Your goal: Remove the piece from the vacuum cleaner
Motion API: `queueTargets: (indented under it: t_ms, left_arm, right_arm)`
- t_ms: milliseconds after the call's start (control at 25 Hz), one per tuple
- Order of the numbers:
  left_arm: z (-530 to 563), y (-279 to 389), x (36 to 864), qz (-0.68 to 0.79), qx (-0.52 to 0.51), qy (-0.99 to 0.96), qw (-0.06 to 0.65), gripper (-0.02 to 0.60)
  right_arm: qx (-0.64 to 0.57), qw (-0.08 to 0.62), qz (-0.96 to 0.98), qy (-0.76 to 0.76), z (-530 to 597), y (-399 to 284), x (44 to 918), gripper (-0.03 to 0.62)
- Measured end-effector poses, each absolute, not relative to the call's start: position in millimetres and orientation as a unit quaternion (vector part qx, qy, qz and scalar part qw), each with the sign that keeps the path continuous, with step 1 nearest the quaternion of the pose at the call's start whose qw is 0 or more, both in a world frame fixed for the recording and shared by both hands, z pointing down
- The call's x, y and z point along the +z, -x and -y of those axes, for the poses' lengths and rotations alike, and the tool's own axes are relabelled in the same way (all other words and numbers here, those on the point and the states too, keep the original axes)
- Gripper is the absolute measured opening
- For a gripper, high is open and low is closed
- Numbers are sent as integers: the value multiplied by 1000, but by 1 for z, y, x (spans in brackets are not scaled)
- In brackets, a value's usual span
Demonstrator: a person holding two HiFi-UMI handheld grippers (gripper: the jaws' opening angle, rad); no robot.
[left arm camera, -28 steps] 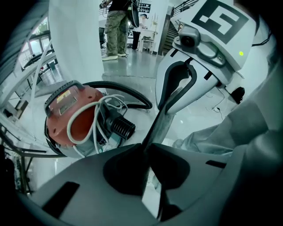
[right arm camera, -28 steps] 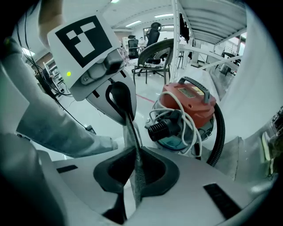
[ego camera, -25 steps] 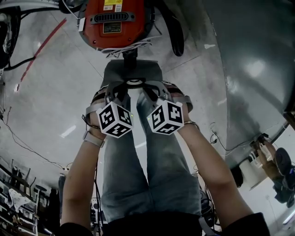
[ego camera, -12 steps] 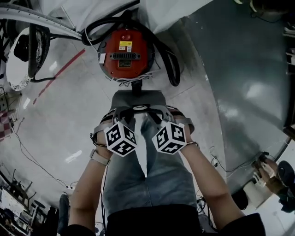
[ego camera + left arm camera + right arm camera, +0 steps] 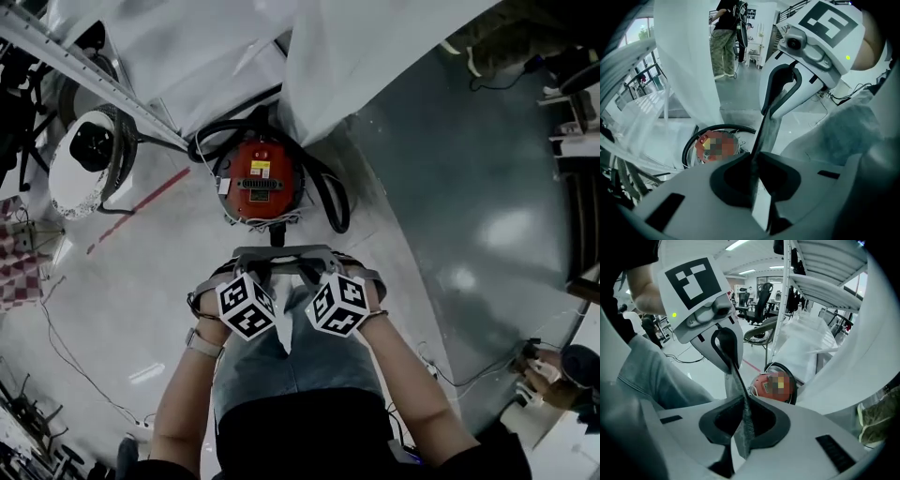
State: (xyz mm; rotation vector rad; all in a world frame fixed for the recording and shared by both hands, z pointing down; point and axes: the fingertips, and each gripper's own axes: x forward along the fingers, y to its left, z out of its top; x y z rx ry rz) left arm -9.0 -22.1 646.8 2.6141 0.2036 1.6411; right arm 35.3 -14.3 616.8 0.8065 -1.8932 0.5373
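Grey felt-like filter sheet (image 5: 281,255), at frame centre just below the red vacuum cleaner (image 5: 262,183), probably light, limp and tearable, best gripped near opposite edges: right gripper (image 5: 742,411) pinches it, left gripper (image 5: 753,161) is closing its jaws tighter on it.

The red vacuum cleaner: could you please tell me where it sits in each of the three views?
Head view: vacuum cleaner upper centre, on the floor.
Left gripper view: vacuum cleaner lower left.
Right gripper view: vacuum cleaner just right of centre.
Shared landmark: the black hose looped around it.
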Motion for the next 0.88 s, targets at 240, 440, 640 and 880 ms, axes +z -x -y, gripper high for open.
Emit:
queueTargets:
  t_ms: [240, 440, 640, 880]
  left_arm:
    - [37, 8, 575, -77, 526, -847, 4, 51]
    - [44, 9, 522, -85, 517, -851, -13, 51]
    - [55, 8, 467, -80, 505, -859, -36, 51]
    - [68, 12, 414, -78, 498, -862, -63, 50]
  right_arm:
    - [217, 478, 772, -359, 26, -34, 543, 60]
    - [207, 477, 770, -370, 32, -32, 489, 60]
    - [186, 476, 770, -383, 43, -32, 433, 60]
    - [173, 468, 775, -389, 52, -26, 379, 60]
